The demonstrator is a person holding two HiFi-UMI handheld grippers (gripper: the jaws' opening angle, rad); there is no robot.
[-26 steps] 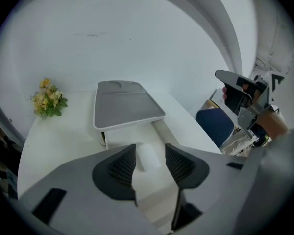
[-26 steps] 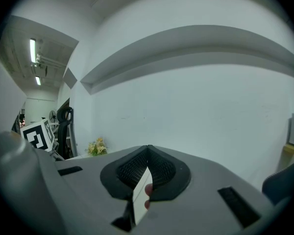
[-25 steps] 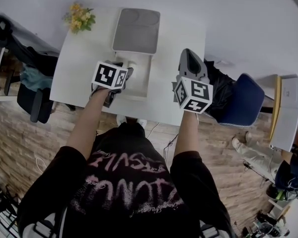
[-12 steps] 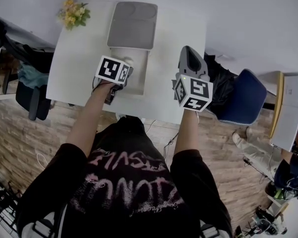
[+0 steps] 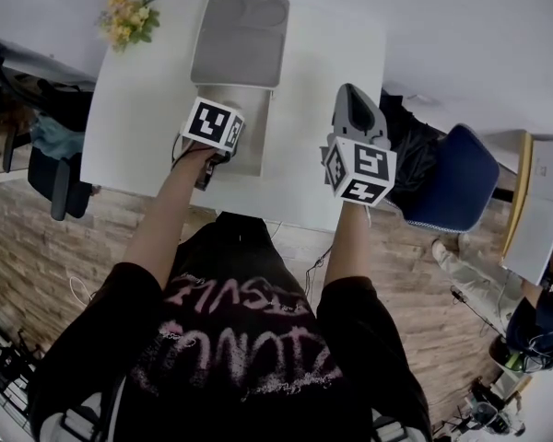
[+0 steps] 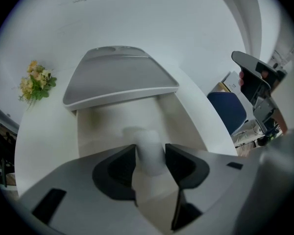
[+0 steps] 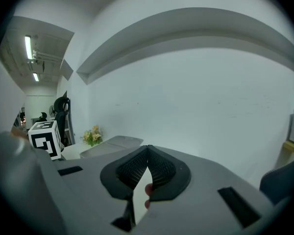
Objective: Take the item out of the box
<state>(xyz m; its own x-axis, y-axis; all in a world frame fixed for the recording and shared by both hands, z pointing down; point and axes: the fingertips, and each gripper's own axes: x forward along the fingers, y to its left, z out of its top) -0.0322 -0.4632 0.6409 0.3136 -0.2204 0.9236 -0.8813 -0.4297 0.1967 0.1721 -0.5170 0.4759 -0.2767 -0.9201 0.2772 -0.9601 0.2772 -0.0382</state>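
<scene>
The right gripper (image 7: 148, 147) fills the lower frame, its ribbed jaws pressed together with nothing between them. At middle left are a marker cube (image 7: 44, 139), flowers (image 7: 93, 136) and a grey lid (image 7: 115, 143). A white wall (image 7: 196, 97) stands behind, with ceiling lights (image 7: 28, 47) at upper left.

I can read nothing for certain; the pink lettering (image 5: 240, 304) on the person's black shirt (image 5: 258, 408) is too warped
</scene>
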